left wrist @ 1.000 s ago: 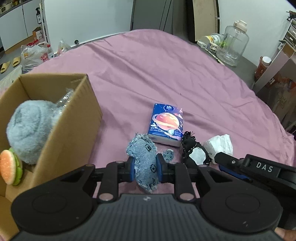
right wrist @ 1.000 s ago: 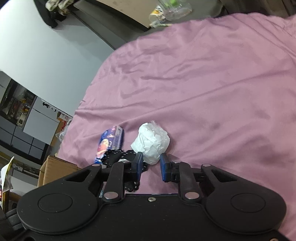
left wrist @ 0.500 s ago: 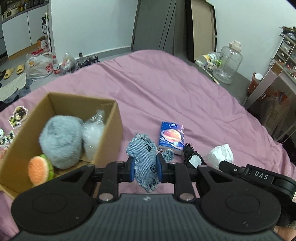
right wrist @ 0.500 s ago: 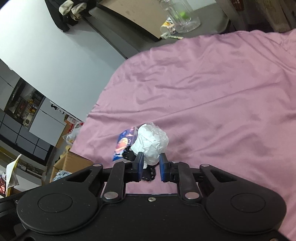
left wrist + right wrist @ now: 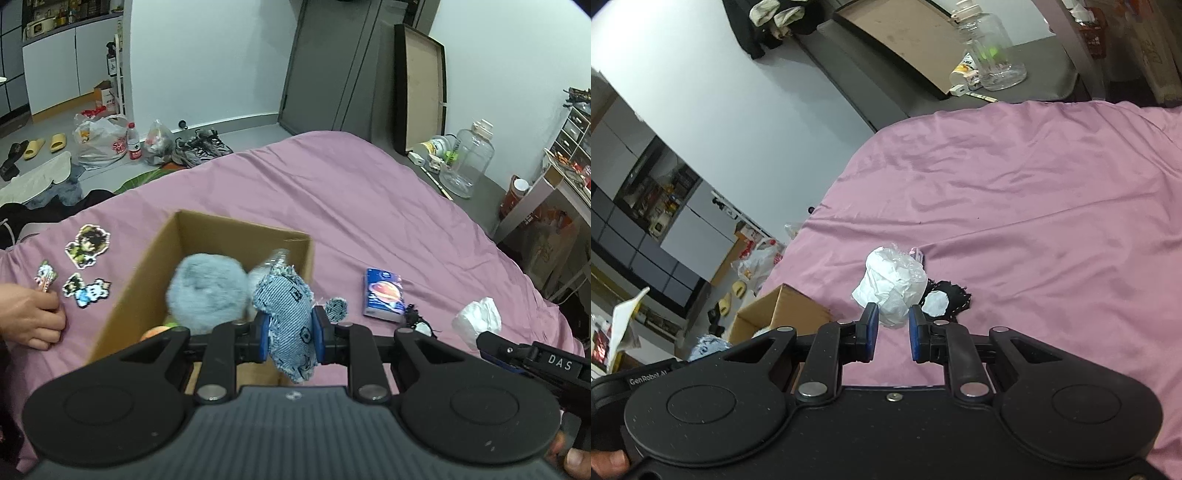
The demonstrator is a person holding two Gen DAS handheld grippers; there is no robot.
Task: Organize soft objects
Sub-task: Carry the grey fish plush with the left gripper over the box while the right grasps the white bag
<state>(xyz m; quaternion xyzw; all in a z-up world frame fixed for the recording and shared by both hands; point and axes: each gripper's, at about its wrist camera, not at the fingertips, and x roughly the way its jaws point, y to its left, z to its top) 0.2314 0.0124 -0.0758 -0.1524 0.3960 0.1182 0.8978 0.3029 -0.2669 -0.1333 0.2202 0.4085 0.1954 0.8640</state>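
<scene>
Above the near right corner of the cardboard box (image 5: 236,236), the left hand-held gripper (image 5: 289,333) is level, clamped on one denim toy (image 5: 288,314). The right hand-held gripper (image 5: 891,332) is tilted, its blue pads pinching one white wad (image 5: 892,284) over the bed (image 5: 1034,206). Ahead of the left one: one grey ball (image 5: 207,291), one tissue pack (image 5: 382,297).

White walls (image 5: 207,55), grey floor (image 5: 240,129). Pink-sheeted bed (image 5: 332,206) mid-room. Grey cabinets (image 5: 646,236) at left, dark door (image 5: 332,62) behind.
</scene>
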